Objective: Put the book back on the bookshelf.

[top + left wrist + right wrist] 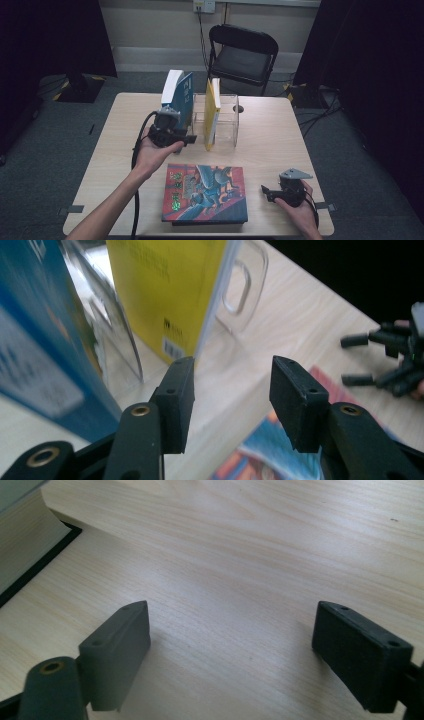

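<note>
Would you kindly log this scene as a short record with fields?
Surface: light wooden table
Rack: clear plastic book stand
Upright books: blue-and-white book outside the stand's left wall; yellow book inside it
Flat book: colourful illustrated book at the near edge
Left gripper: open, nothing between its jaws, near the yellow book
Right gripper: open over bare table

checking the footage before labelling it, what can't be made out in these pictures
- Blue book, high view: lower part hidden behind the left hand-held gripper.
- Blue book's print, left gripper view: blurred, cut off by the left edge.
- Yellow book, left gripper view: top cut off; small print unreadable.
- Large picture book, right gripper view: only a corner shows.
</note>
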Motion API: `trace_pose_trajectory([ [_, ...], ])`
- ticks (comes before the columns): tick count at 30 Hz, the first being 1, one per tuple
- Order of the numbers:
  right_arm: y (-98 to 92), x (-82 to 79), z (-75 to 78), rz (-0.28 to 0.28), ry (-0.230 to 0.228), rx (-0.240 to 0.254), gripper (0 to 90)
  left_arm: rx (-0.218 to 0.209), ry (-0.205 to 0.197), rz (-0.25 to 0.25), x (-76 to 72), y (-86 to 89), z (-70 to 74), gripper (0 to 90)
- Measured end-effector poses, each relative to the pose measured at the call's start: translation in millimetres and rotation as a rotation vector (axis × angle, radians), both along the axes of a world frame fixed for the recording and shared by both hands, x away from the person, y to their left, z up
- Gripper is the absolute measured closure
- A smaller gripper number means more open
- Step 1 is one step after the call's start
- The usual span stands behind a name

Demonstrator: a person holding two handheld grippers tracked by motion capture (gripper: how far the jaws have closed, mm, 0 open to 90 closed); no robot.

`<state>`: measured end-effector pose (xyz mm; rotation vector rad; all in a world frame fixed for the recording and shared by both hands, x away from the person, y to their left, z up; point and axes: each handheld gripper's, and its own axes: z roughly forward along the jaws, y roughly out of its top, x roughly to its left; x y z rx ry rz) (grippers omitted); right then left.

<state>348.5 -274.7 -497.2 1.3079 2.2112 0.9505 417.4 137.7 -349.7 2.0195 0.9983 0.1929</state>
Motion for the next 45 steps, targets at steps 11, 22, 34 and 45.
trace_pose_trajectory([
  [11,30.2,5.6,35.5,0.073,-0.044,0.073,22.3,0.029,0.055,-0.012,-36.0,22.2,-63.3,52.8],
  [22,106.1,22.8,62.8,0.272,-0.079,0.149,25.7,0.036,0.065,0.004,-64.9,40.9,-79.2,52.3],
  [34,128.8,28.6,39.6,0.337,-0.050,0.121,21.4,0.004,-0.003,-0.010,-68.5,44.8,-95.9,55.9],
  [45,125.4,17.1,40.5,0.327,-0.095,0.082,21.8,0.023,-0.001,0.027,-73.4,38.1,-93.0,53.6],
])
